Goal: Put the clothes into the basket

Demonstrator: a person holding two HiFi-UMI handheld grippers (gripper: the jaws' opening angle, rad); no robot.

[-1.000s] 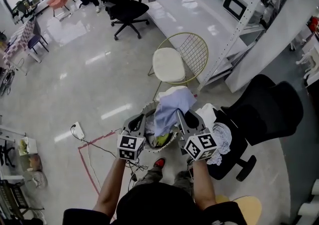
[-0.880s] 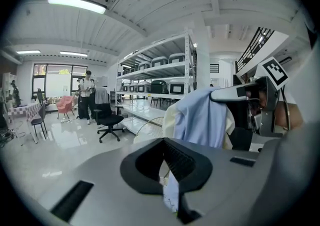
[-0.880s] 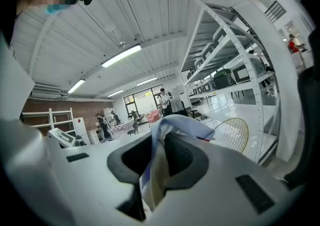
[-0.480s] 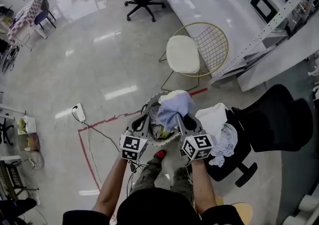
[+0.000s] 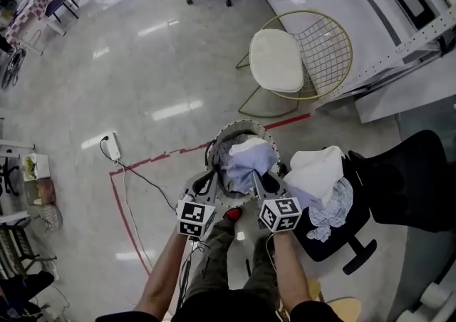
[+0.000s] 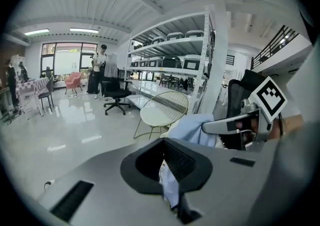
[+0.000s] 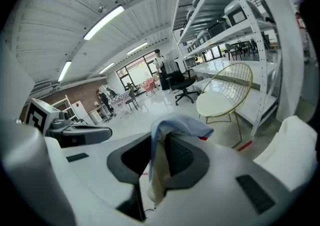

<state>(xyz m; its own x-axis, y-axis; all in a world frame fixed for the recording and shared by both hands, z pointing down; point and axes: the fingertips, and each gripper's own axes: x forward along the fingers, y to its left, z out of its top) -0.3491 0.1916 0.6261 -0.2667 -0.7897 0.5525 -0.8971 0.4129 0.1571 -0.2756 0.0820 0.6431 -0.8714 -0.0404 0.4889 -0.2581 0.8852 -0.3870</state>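
- Glossy grey floor (image 5: pixel 142 71) with a round grey basket (image 5: pixel 235 125).
- Over the basket: pale blue garment (image 5: pixel 249 160) (bunched), gripped by jaws of left gripper (image 5: pixel 208 184) and right gripper (image 5: pixel 261 182).

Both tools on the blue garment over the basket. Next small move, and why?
Probably lower both tools a little so the light blue garment sinks into the basket, and only then open. The left tool and right tool are each shut on a fold of it. In the head view it hangs bunched over the basket's opening, so releasing lower looks safer.
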